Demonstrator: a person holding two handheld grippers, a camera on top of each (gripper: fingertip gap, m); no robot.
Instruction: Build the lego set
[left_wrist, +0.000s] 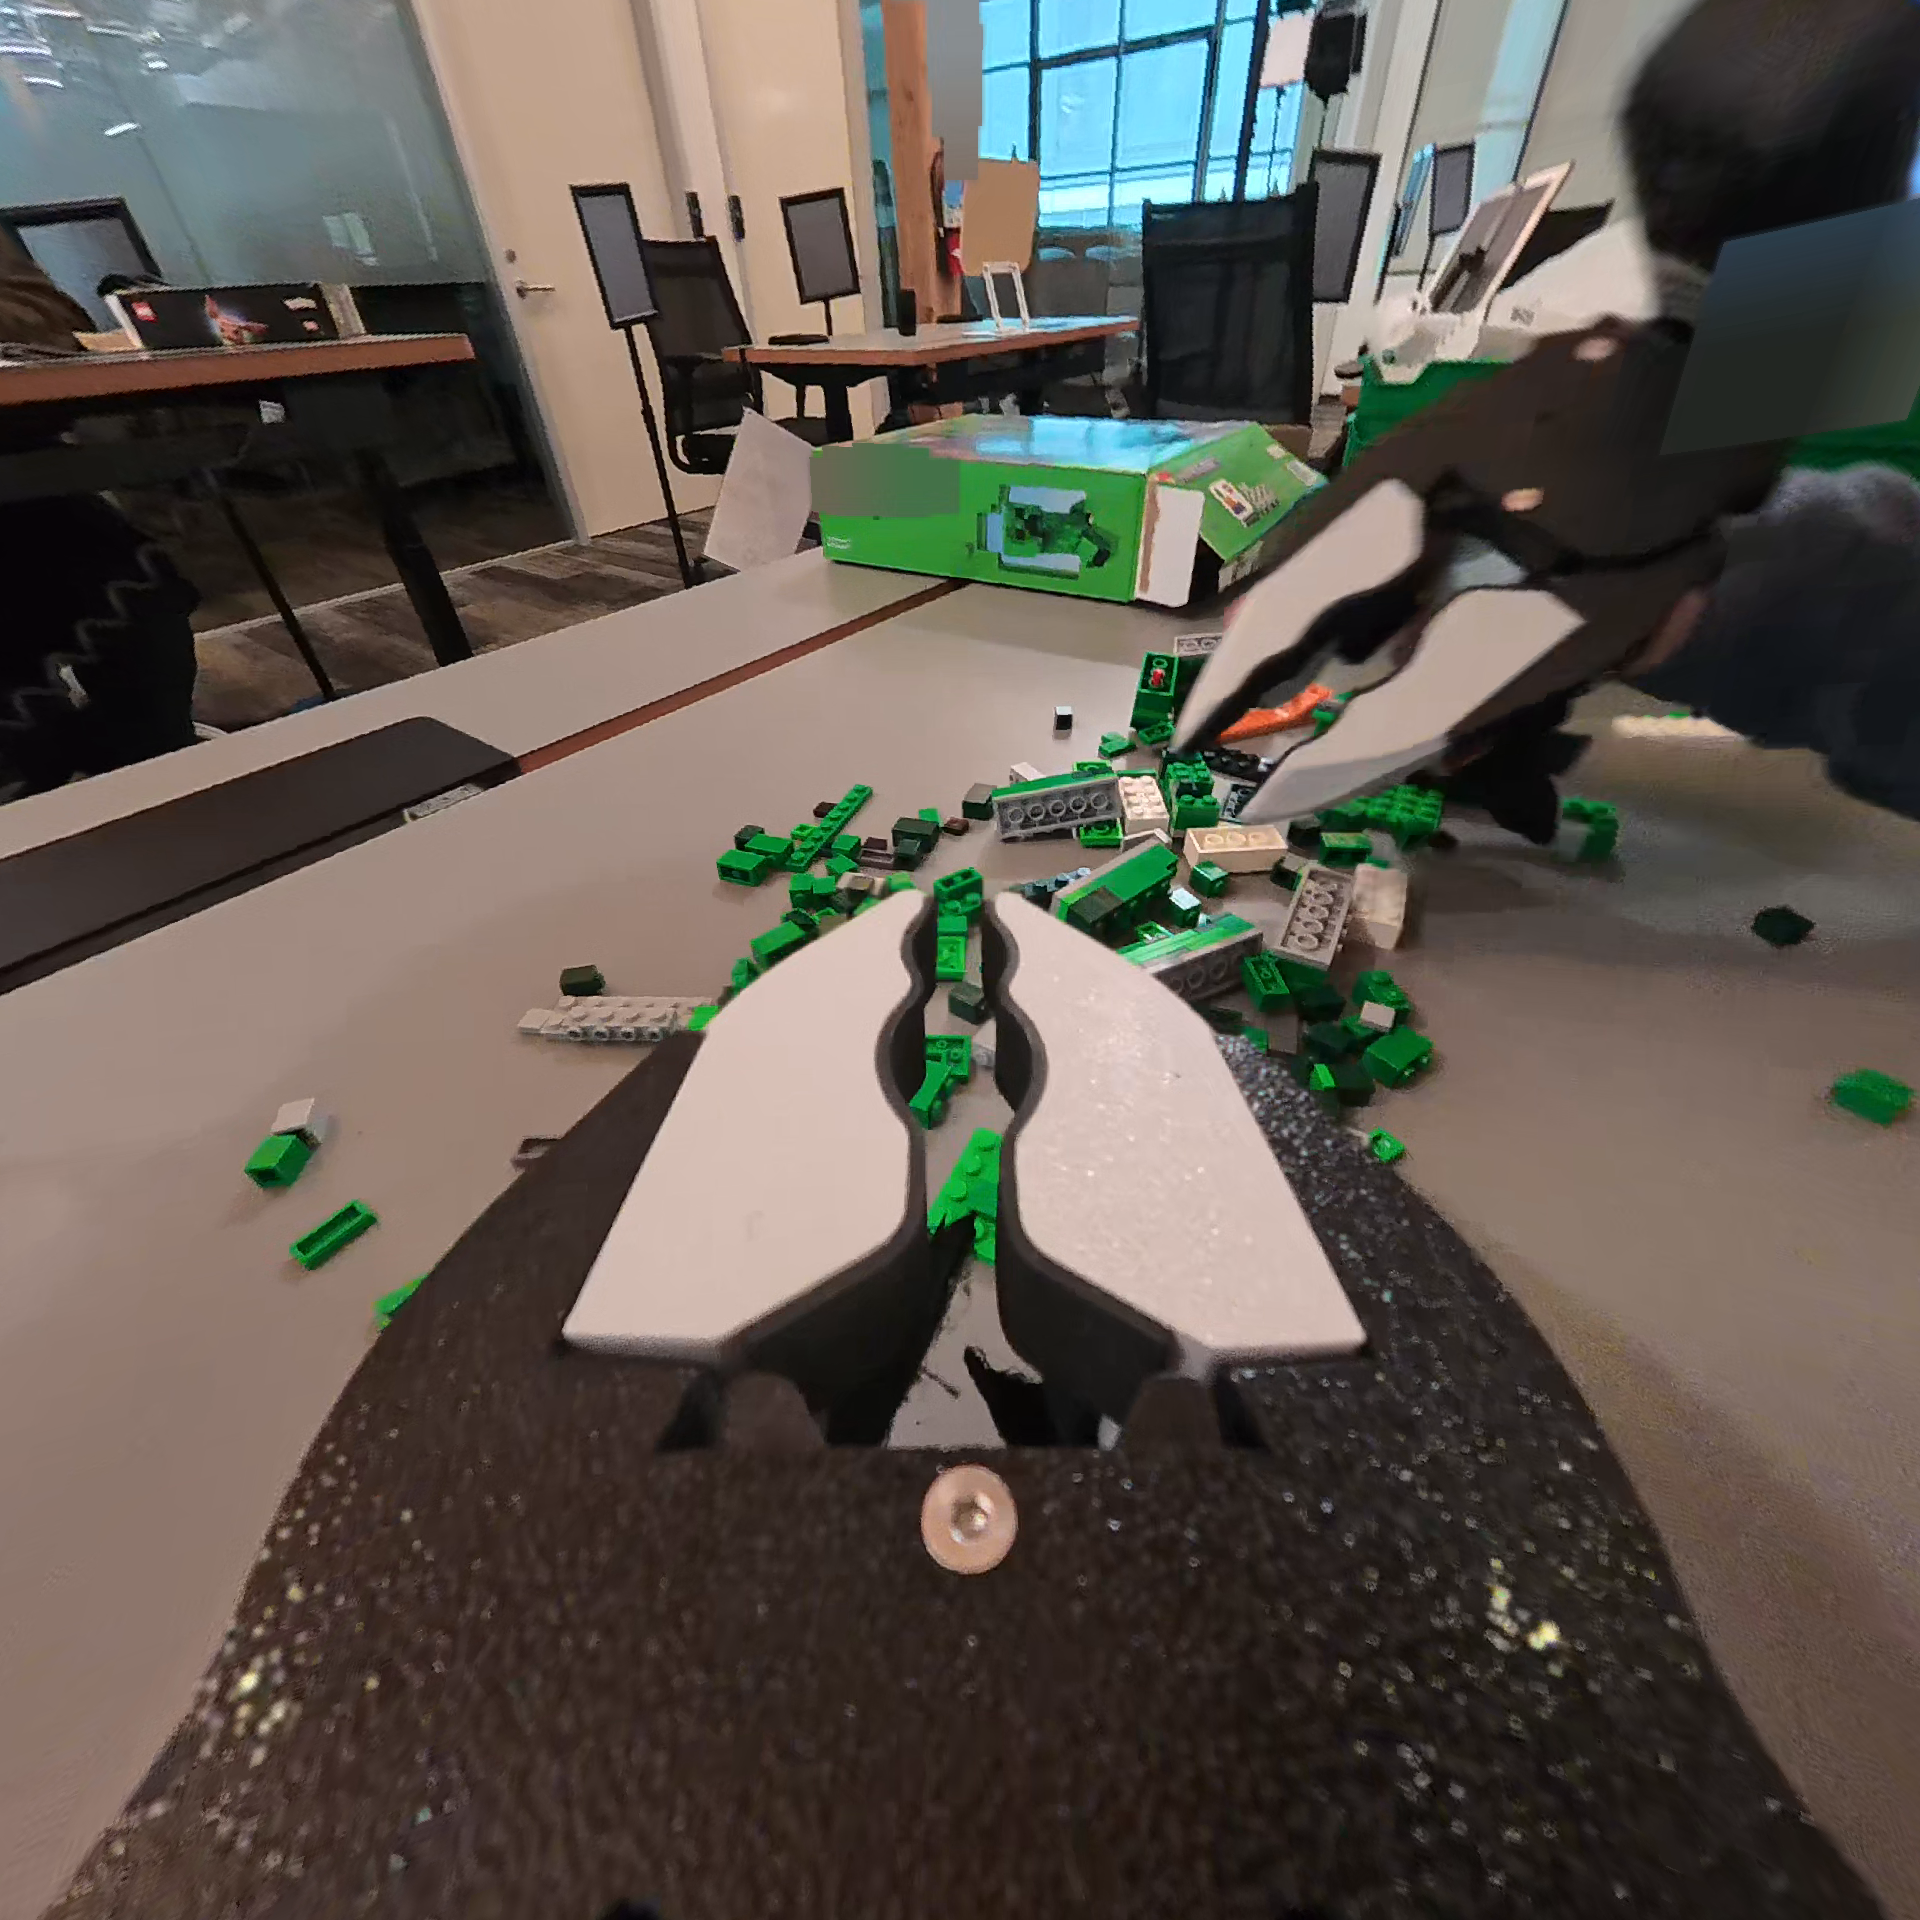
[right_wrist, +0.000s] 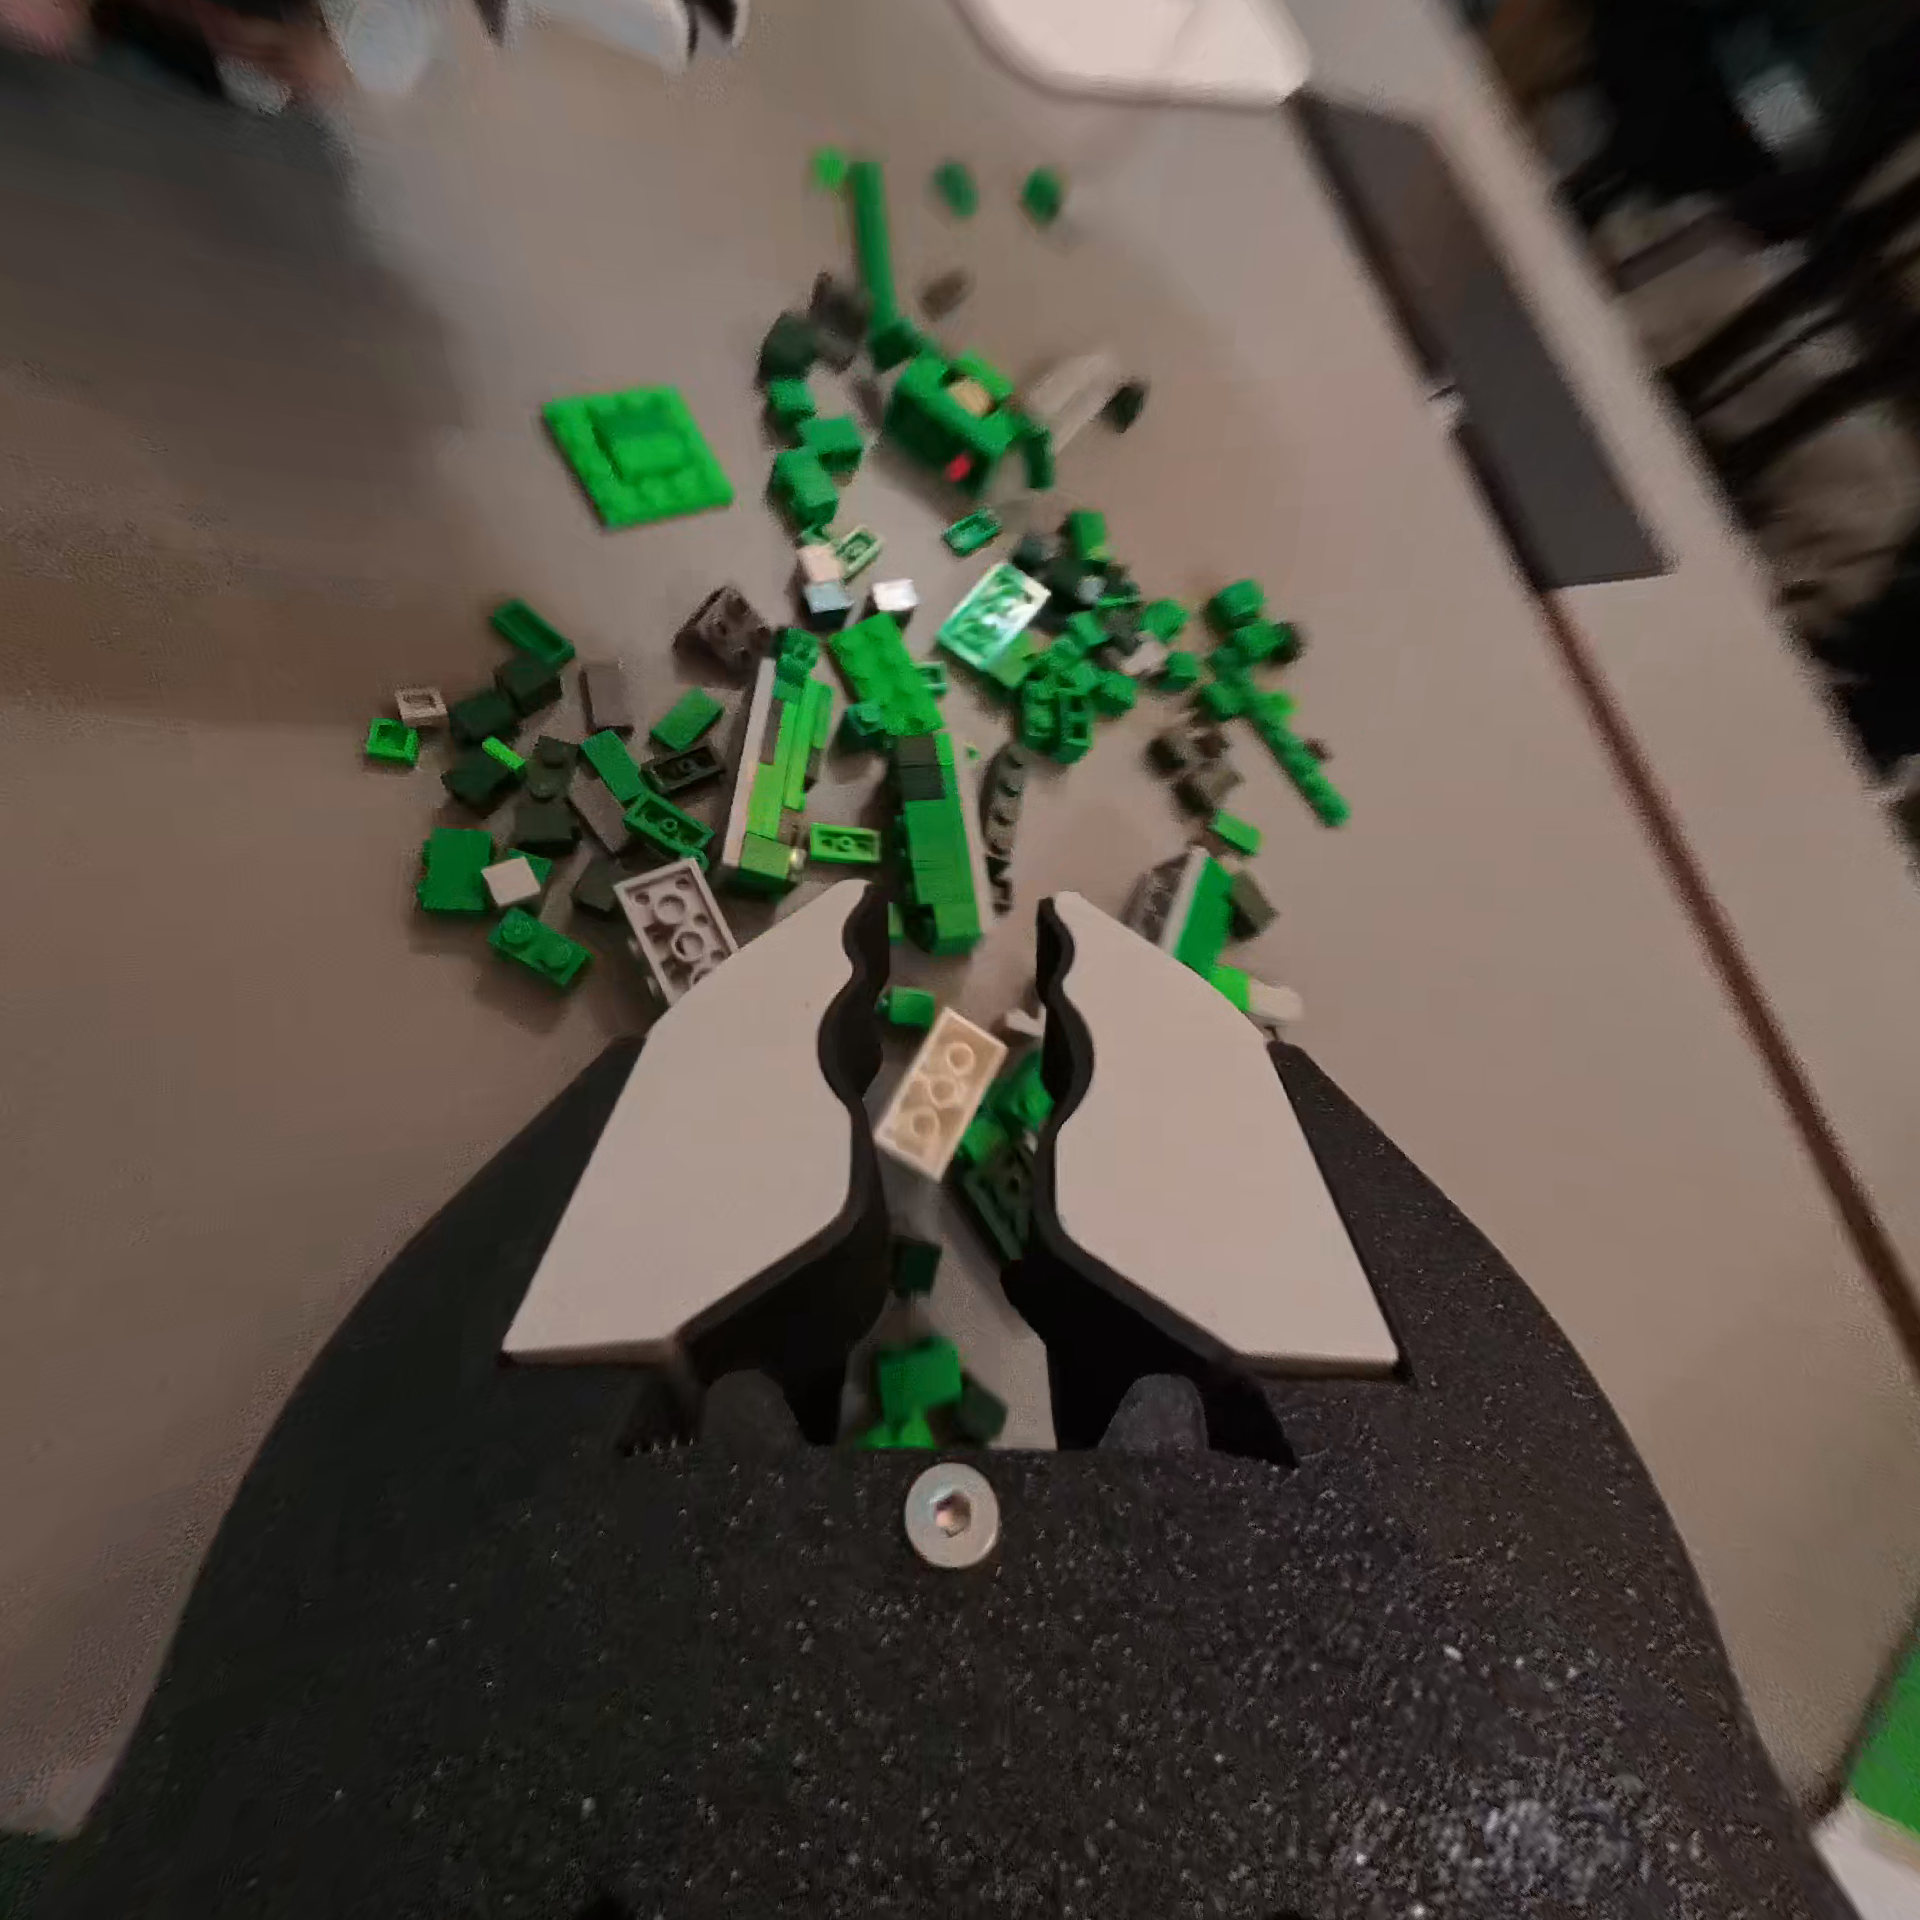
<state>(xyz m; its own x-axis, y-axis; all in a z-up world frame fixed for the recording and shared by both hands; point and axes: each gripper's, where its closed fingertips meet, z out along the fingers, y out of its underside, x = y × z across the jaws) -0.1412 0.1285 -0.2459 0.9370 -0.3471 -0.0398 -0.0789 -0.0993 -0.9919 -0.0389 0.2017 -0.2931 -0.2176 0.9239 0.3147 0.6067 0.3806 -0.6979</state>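
A pile of loose lego bricks (left_wrist: 1132, 894), mostly green with some grey and white, is spread over the grey table (left_wrist: 416, 1039). My left gripper (left_wrist: 961, 902) hovers low at the near edge of the pile. Its jaws stand a narrow gap apart and hold nothing. My right gripper (left_wrist: 1221, 779) comes in from the right over the far side of the pile, open and empty. In the right wrist view it (right_wrist: 956, 914) hangs above the bricks (right_wrist: 883, 707), with a white 2x4 brick (right_wrist: 940, 1091) on the table between its fingers. A bright green plate with bricks on it (right_wrist: 636, 447) lies apart.
The green lego box (left_wrist: 1039, 509) lies open at the back of the table. An orange flat piece (left_wrist: 1288, 712) lies under the right gripper. A black mat (left_wrist: 239, 810) sits at the left. A gloved hand (left_wrist: 1818, 623) holds the right gripper. Stray bricks (left_wrist: 281, 1153) lie at the left. About 15 cm separates my left fingertips from my right.
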